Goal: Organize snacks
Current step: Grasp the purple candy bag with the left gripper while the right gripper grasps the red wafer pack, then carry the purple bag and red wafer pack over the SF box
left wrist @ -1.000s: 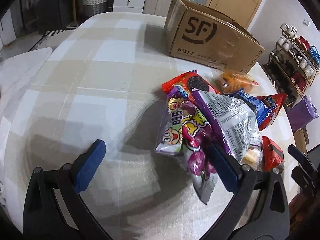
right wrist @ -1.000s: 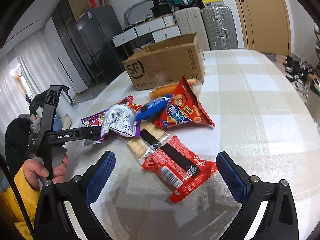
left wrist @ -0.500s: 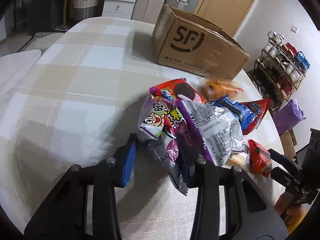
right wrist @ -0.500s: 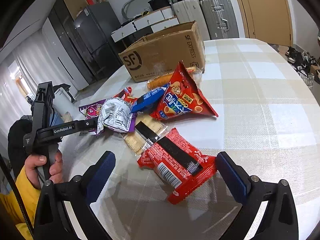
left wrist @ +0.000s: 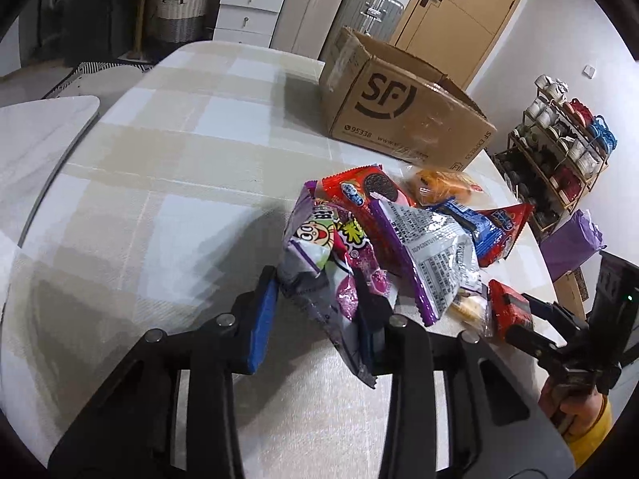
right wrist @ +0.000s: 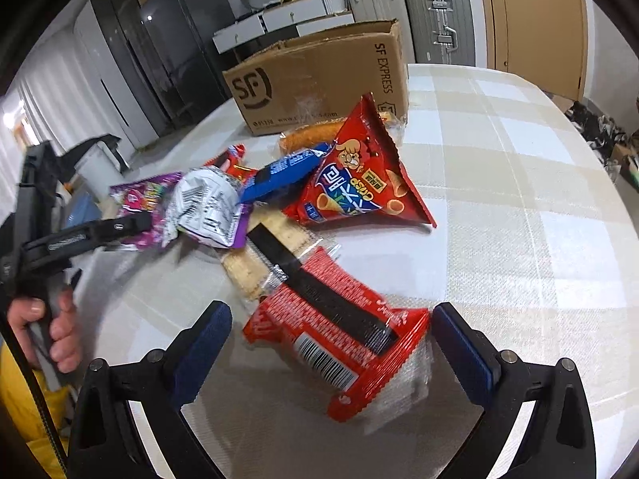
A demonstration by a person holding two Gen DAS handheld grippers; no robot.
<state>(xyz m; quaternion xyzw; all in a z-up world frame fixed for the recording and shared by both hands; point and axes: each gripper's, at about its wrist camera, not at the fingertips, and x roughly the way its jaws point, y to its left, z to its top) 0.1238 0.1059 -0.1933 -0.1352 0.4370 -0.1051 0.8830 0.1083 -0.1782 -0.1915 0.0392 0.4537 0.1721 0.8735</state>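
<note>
A pile of snack packs lies on the checked table. My left gripper [left wrist: 315, 303] is shut on the near edge of a purple candy bag [left wrist: 327, 255], which also shows in the right wrist view [right wrist: 147, 203]. A silver-backed purple bag [left wrist: 423, 247] lies over it. My right gripper [right wrist: 327, 339] is open, its fingers on either side of a red wrapped pack [right wrist: 339, 339] on the table. A red cone-snack bag [right wrist: 359, 175], a blue pack [right wrist: 287, 171], crackers [right wrist: 255, 263] and an open SF cardboard box [right wrist: 319, 80] lie beyond.
A red Oreo pack [left wrist: 359, 187] and an orange pack [left wrist: 443, 183] lie near the box [left wrist: 399, 111]. The table's rounded edge [left wrist: 52, 167] runs at left. A shoe rack [left wrist: 559, 139] stands to the right. Suitcases [right wrist: 435, 20] stand behind the table.
My left gripper has closed from wide open onto the purple candy bag. My right gripper has moved forward so its open fingers flank the red pack.
</note>
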